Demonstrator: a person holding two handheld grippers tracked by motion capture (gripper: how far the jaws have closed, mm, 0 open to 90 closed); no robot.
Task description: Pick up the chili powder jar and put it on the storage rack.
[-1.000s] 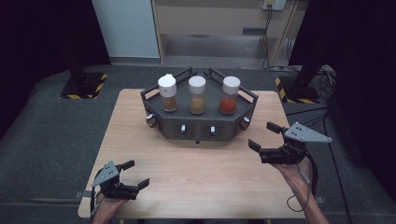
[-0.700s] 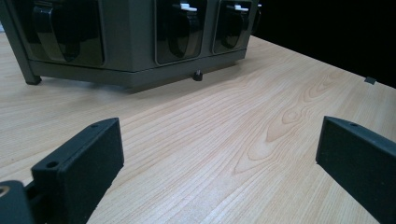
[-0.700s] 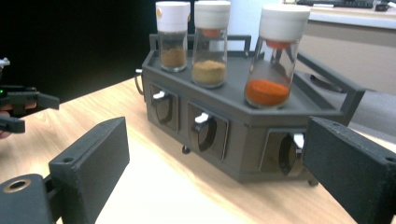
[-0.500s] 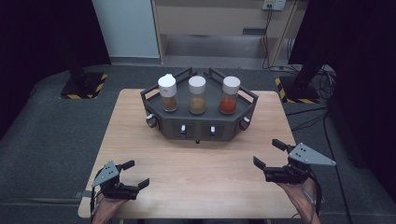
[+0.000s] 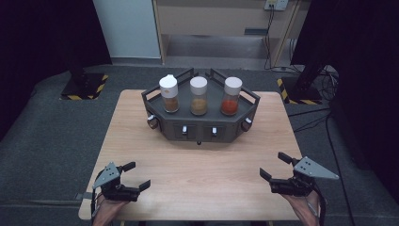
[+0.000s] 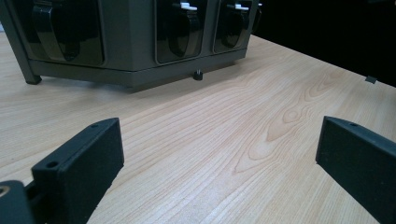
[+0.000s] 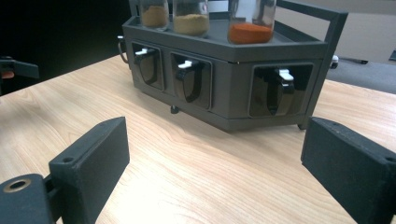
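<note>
While both grippers rest low at the near edge of the pale wooden table (image 5: 197, 165), the dark grey angular spice rack (image 5: 202, 127) stands well ahead of them, toward the far side and about midway between the 2. Its long axis runs across the table from left to right, with 3 white-capped glass spice jars (image 5: 199, 95) upright in a row on top: brownish powder at the left, tan in the middle, red at the right. Small drawer-like fronts with white tabs (image 7: 185, 64) face the person.

On the left gripper (image 5: 133, 176) the jaws stand wide apart with nothing between them, and its own view looks across bare wood toward the rack's base (image 6: 135, 77). The right gripper (image 5: 275, 165) is likewise spread and holding nothing, aimed at the rack's right-hand front, with the red jar (image 7: 252, 23) straight ahead. Neither hand looks clearly nearer; the right seems better lined up for the red jar, so a forward reach from there is my guess.

Beyond the smooth, bare wood lie grey carpet (image 5: 56, 132), a pale cabinet (image 5: 221, 23), and yellow-black hazard-striped stand bases (image 5: 84, 87).
</note>
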